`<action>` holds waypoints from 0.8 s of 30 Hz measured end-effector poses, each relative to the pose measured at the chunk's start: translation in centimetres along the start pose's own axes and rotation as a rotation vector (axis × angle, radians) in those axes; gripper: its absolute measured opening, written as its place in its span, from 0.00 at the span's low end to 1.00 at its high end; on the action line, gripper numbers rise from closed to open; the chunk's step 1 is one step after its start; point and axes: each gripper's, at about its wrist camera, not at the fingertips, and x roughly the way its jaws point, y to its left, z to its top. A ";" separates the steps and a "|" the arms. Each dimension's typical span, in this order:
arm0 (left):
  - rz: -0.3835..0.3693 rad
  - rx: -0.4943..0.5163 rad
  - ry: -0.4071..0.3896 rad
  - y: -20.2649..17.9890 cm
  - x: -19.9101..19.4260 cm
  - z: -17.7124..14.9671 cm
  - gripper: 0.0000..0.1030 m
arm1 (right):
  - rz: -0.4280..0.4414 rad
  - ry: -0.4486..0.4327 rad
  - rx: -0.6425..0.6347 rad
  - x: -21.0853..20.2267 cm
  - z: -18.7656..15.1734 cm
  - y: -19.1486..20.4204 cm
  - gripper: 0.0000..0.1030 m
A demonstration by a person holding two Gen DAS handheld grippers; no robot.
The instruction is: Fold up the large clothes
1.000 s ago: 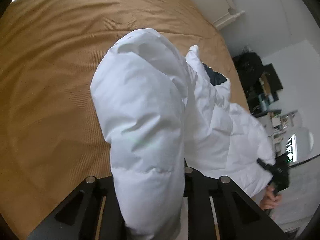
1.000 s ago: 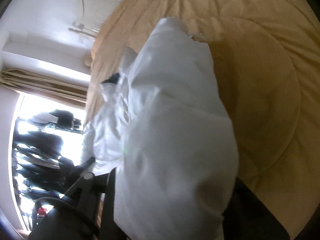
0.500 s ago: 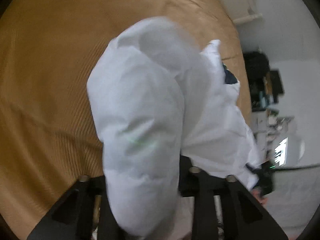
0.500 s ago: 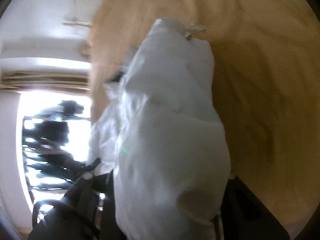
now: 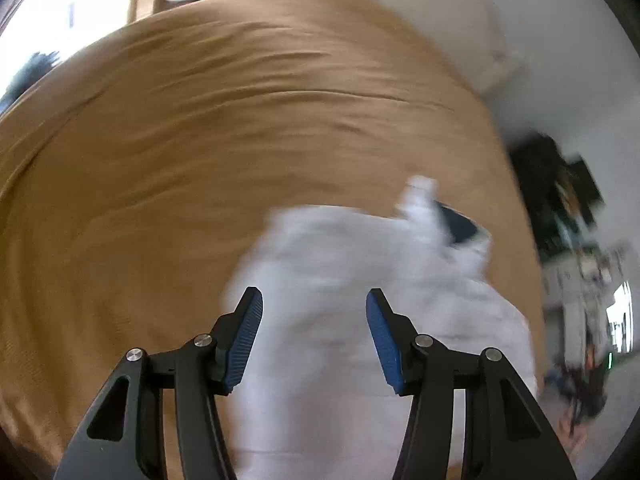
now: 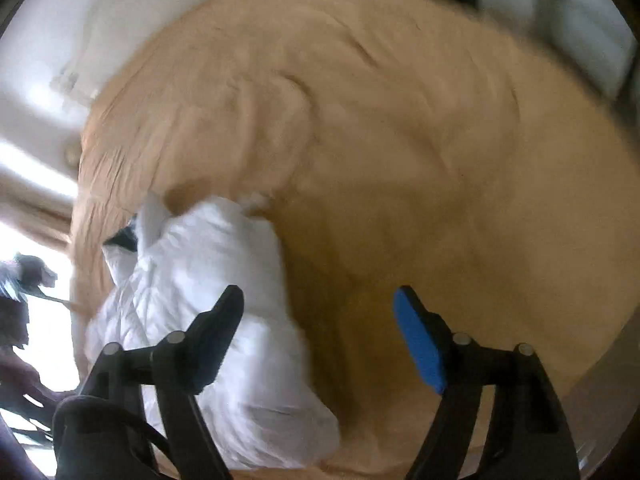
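A white puffy jacket point(image 5: 360, 280) with a dark blue lining at its collar lies bunched on the tan bedspread point(image 5: 200, 120). My left gripper point(image 5: 314, 320) is open and empty, above the jacket's near part. In the right wrist view the jacket point(image 6: 208, 300) lies at the lower left on the bedspread point(image 6: 400, 160). My right gripper point(image 6: 320, 320) is open and empty, its left finger over the jacket's edge and its right finger over bare bedspread. Both views are motion-blurred.
The bed's near edge runs along the bottom of both views. A white wall and dark furniture point(image 5: 560, 192) stand right of the bed in the left wrist view. A bright window with hanging dark clothes point(image 6: 20, 280) is at the left in the right wrist view.
Both grippers were shut on the white jacket and held it up. They have opened and let go, and the jacket has dropped onto the bedspread. Both cameras swung.
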 end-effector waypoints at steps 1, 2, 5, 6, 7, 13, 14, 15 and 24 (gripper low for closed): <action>-0.046 0.042 0.015 -2.6 0.8 -0.3 0.54 | 0.005 -0.021 -0.065 -0.3 -0.2 2.2 0.62; -0.082 0.065 0.040 -4.4 1.8 -0.7 0.55 | 0.032 -0.020 -0.131 0.1 -0.5 4.8 0.58; -0.083 0.112 0.138 -8.1 7.0 -1.5 0.54 | 0.125 0.057 -0.260 4.2 -1.5 10.1 0.43; -0.052 0.106 0.184 -8.2 9.4 -1.5 0.53 | 0.125 0.085 -0.288 5.8 -2.3 11.8 0.41; -0.023 0.086 0.220 -7.7 11.4 -1.6 0.51 | 0.120 0.121 -0.315 7.7 -3.2 12.8 0.39; 0.023 -0.075 0.269 -3.1 16.1 -0.4 0.02 | -0.065 0.202 -0.398 17.6 -3.4 13.2 0.36; -0.029 -0.152 0.290 -1.7 16.6 -0.3 0.02 | -0.072 0.211 -0.386 18.3 -3.1 13.3 0.35; -0.066 -0.207 0.302 -0.7 16.8 -0.3 0.02 | -0.079 0.228 -0.360 19.4 -2.3 12.8 0.35; 0.027 -0.092 0.274 -2.1 15.7 -0.4 0.02 | 0.001 0.195 -0.454 18.3 -1.9 17.3 0.37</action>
